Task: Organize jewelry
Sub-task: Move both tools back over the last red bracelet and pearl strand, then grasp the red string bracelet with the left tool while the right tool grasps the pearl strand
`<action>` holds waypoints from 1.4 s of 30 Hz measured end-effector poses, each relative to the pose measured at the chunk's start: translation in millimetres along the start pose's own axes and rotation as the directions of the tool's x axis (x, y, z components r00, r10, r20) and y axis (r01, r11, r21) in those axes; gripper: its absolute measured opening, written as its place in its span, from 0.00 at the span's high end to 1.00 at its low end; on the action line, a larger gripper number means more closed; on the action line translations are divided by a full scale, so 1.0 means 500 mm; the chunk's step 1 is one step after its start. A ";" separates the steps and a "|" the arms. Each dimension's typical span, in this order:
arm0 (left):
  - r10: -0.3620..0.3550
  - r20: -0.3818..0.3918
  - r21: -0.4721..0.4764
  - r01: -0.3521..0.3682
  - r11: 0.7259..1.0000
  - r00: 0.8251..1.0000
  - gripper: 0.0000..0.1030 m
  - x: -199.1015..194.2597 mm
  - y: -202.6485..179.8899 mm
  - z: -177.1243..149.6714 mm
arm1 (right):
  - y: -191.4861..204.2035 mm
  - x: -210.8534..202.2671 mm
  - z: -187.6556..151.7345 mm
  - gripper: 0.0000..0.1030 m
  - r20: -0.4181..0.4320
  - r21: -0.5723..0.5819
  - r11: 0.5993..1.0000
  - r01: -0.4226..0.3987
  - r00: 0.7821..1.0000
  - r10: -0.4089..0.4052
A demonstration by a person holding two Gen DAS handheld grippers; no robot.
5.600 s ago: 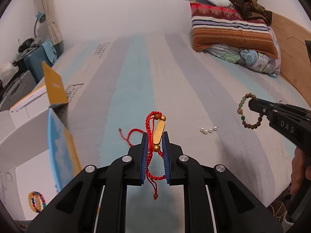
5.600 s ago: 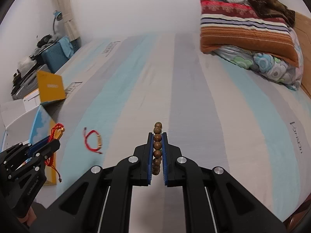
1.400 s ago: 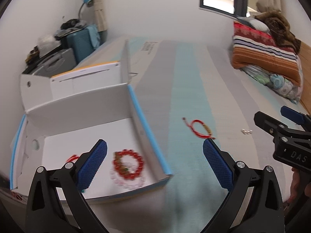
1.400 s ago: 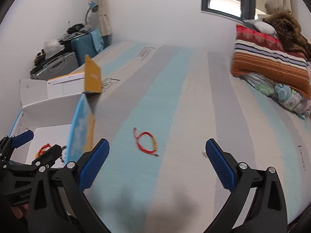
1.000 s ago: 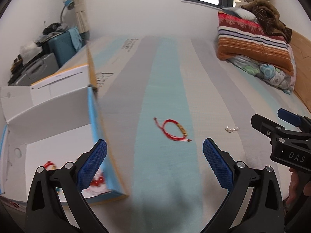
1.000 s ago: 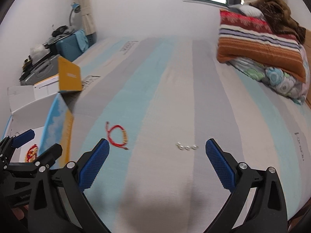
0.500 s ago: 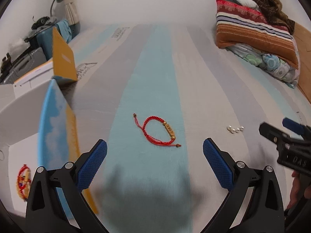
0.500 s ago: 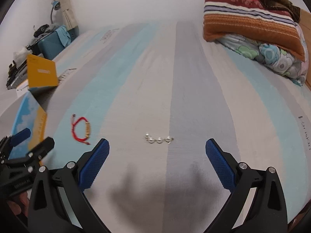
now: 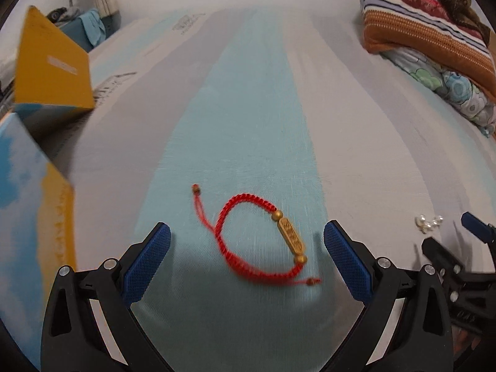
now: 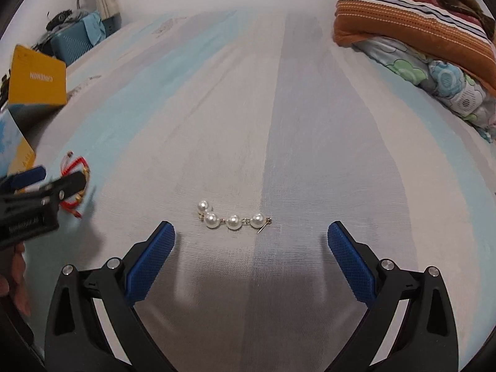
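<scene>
Striped bedsheet (image 9: 257, 117) filled the room's foreground. On it lay a red braided bracelet (image 9: 257, 241), between the left gripper's (image 9: 248, 257) wide-spread fingers. Further right, a pearl piece (image 10: 231, 218) rested just ahead of the right gripper (image 10: 251, 257), its fingers likewise spread and empty.

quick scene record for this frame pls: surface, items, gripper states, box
surface: striped bedsheet
red bracelet: flat on teal stripe, between the open left gripper fingers
pearl piece: flat on sheet, ahead of the open right gripper
box: at left edge, yellow flap up
pillows: far right
held: nothing
</scene>
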State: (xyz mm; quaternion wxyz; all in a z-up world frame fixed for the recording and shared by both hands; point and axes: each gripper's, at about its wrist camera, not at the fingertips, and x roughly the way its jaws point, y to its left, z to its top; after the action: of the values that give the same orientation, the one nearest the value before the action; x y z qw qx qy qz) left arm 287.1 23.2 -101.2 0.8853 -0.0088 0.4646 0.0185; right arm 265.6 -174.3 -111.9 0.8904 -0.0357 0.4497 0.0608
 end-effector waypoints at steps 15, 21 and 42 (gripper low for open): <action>-0.009 0.007 0.014 0.009 1.000 1.000 0.18 0.040 0.005 -0.004 | 0.013 0.024 -0.012 0.24 0.000 -0.004 0.999 -0.034 0.999 0.034; -0.023 0.014 0.033 0.023 0.999 1.000 0.37 0.027 0.006 -0.016 | 0.021 0.021 -0.012 0.39 -0.004 -0.021 0.999 -0.048 0.999 0.048; -0.062 0.030 0.076 0.059 0.995 0.998 0.81 0.003 -0.006 -0.029 | 0.022 0.009 -0.014 0.90 0.019 -0.026 0.997 -0.069 0.997 0.070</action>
State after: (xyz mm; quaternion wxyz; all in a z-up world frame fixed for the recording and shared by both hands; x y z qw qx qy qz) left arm 276.2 20.0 -110.8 0.8926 0.0107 0.4500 -0.0257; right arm 261.2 -163.8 -119.9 0.8916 -0.0305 0.4411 0.0978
